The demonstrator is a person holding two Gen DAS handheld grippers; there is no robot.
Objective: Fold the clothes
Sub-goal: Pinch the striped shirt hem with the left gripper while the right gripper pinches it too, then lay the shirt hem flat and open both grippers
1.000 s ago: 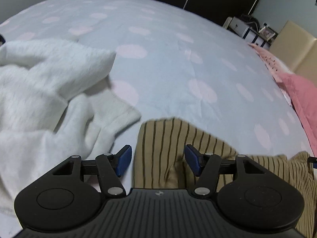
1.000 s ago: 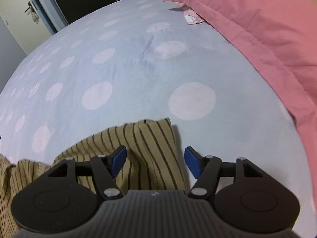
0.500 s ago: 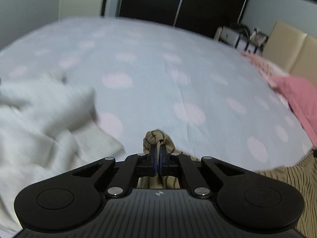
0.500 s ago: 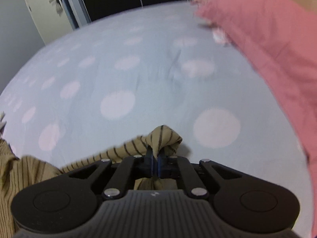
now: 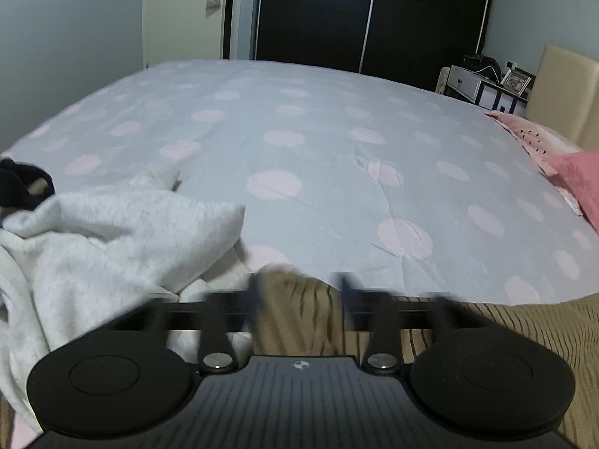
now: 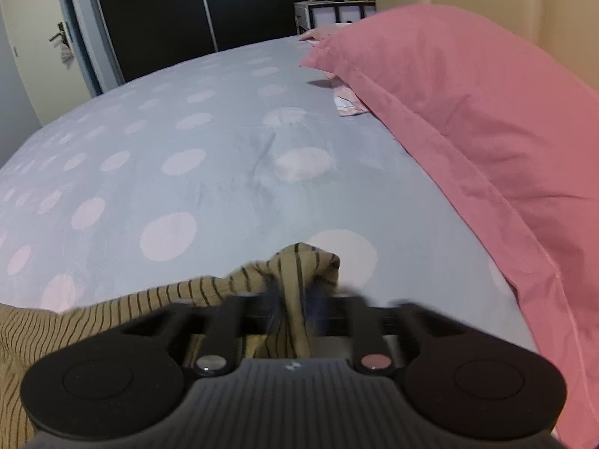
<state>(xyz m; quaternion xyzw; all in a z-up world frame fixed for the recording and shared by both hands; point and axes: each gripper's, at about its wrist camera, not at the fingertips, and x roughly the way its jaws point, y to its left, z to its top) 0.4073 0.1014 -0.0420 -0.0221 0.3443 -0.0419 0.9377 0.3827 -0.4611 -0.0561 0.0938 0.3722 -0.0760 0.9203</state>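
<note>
A tan shirt with dark stripes [image 5: 299,310] lies on the dotted bed sheet [image 5: 318,172]. My left gripper [image 5: 300,295] is open and motion-blurred, its fingers standing apart on either side of a shirt corner. In the right wrist view another bunched corner of the striped shirt [image 6: 303,265] stands up between the blurred fingers of my right gripper [image 6: 296,301]. They are parted a little, close beside the cloth. The rest of the shirt trails off to the left [image 6: 75,321].
A white fleecy garment [image 5: 112,239] is heaped at the left, with a dark item [image 5: 18,183] behind it. A pink pillow [image 6: 468,131] lines the right side of the bed. Dark wardrobe doors [image 5: 367,15] and a bedside unit [image 5: 483,86] stand beyond.
One second ago both grippers were open over the shirt; half a second ago both were shut on bunched corners. Now both have spread apart again, the left wider than the right.
</note>
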